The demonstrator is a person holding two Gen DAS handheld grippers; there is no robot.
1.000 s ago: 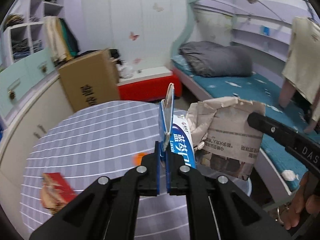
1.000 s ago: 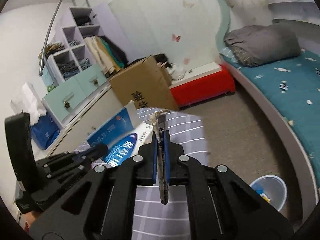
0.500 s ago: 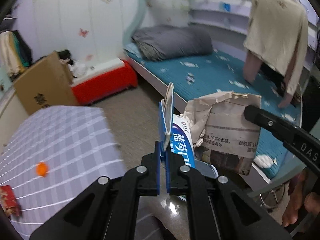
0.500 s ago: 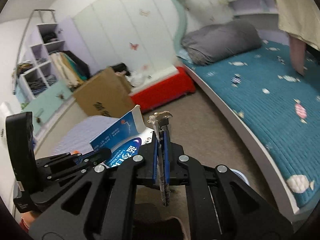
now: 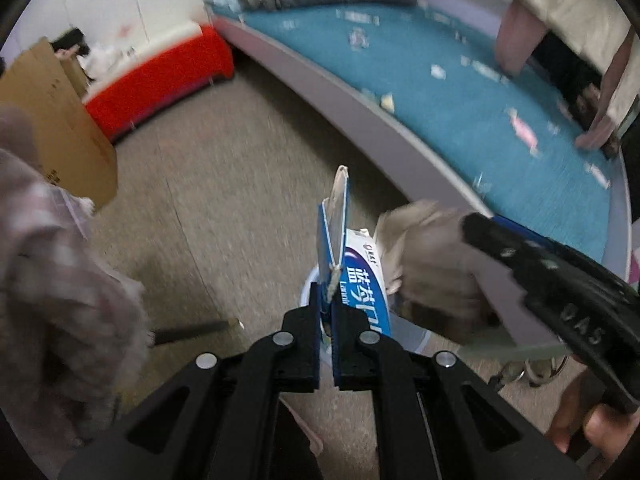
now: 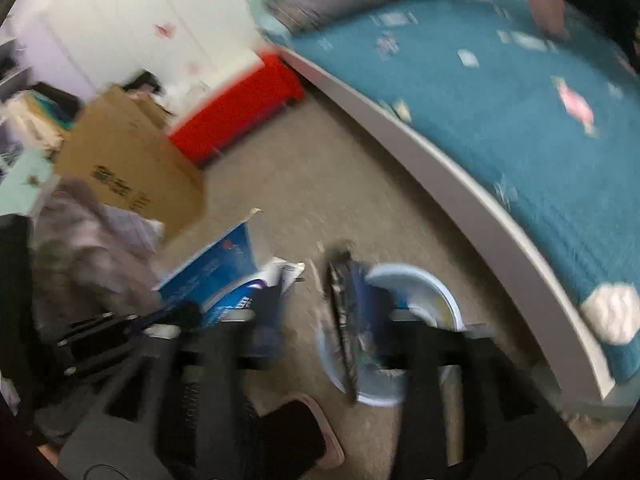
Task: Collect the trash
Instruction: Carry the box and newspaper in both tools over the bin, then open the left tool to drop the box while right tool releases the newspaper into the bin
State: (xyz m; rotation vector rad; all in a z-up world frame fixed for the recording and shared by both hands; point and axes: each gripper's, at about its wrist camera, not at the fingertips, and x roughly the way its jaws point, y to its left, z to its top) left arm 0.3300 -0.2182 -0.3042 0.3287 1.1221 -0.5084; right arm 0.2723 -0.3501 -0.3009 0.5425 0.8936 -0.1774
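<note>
The left tongs (image 5: 328, 312) are clamped shut on a flattened blue-and-white toothpaste carton (image 5: 360, 280), pinching its thin cardboard edge so the carton stands up between the pads. It looks light and fairly stiff along its creases, and an edge grip like this should hold it with no trouble.

The right tongs (image 6: 320, 312) have just been opening. A crumpled sheet of brownish newspaper (image 5: 432, 276) hangs between the parted fingers; in the right wrist view it shows only as a dark, blurred strip (image 6: 340, 320) near the right-hand finger, so I cannot tell whether a pad touches it. My guess is that it is being let go. It is soft, almost weightless paper that may drift or unfold as it falls; it is best gripped on a bunched fold.

Directly beyond both pairs of tongs, on the grey floor, sits a pale blue round plastic bin (image 6: 420, 292), mostly hidden behind the trash in the left view.

To the right of the tongs curves the edge of a bed with a teal cover (image 5: 460, 80). To the left stand a brown cardboard box (image 6: 128, 160) and the person's checked sleeve (image 5: 60, 260). Nothing lies between the tongs and the bin.
</note>
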